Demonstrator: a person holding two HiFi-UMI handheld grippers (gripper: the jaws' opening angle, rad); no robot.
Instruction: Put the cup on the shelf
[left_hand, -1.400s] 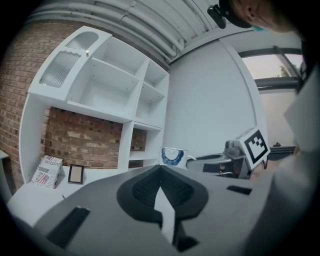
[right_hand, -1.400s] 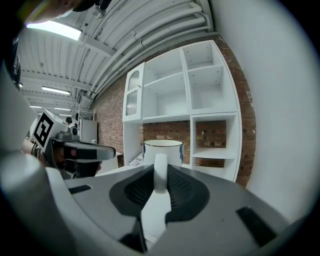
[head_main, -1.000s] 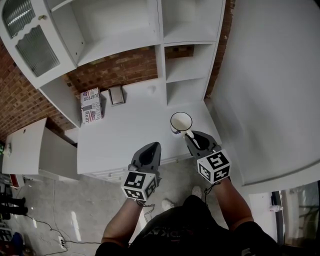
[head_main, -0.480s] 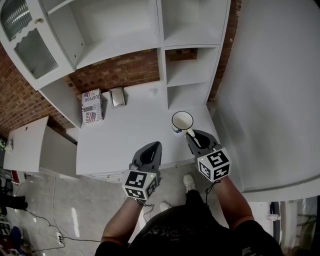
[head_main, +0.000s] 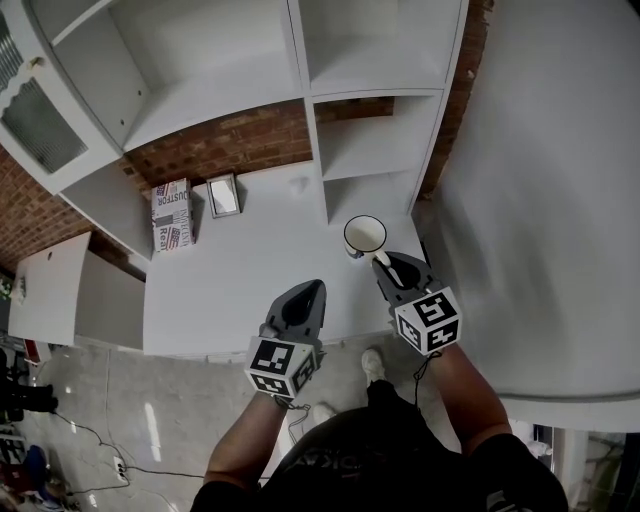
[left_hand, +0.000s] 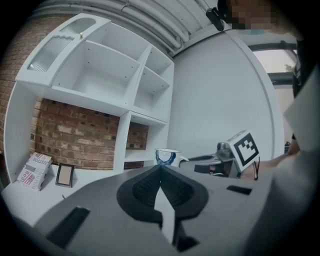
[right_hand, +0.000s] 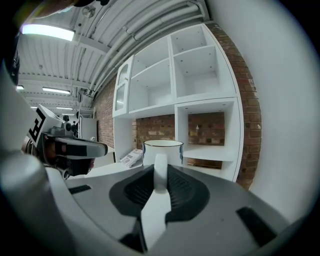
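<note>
Right claw is gripping white blue-patterned cup by handle | left claw is hovering closed, empty | printed carton lettering unreadable

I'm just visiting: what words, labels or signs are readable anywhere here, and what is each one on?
"DUSTFOR", as far as it reads: sideways on the printed box on the counter; its smaller print is too blurred.
Shirt print: too dark to read.
Marker cubes: black-and-white square patterns, no words.
Cup: blue pattern, no words.
</note>
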